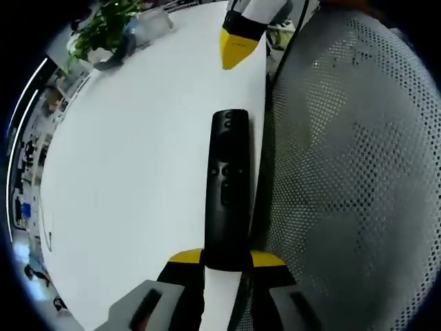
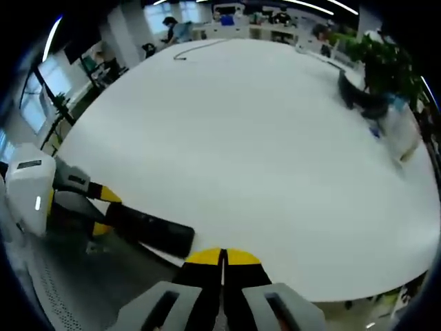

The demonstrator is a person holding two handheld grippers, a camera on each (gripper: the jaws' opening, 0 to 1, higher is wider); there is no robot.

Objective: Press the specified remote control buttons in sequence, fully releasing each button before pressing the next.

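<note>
A black remote control (image 1: 229, 193) is pinched at its near end by the left tongs (image 1: 227, 261), lying along the white desk (image 1: 138, 172) edge. The right tongs (image 2: 222, 258), pressed together and empty, hover just beyond its far end.

Wide open white table (image 2: 262, 158) lies ahead of you, bare across its middle. Clutter keeps to the far edge: a leafy plant (image 1: 103, 27) with a dark curved object (image 1: 114, 58) at its foot, and a pale container (image 2: 400, 134) beside them. Near the table's edge the black remote (image 1: 229, 189) sits clamped in your left gripper (image 1: 227, 261). A mesh chair back (image 1: 351, 179) crowds close beside the remote, blocking passage on that side. Your right gripper (image 2: 222, 256), jaws together, hangs over the near edge.
</note>
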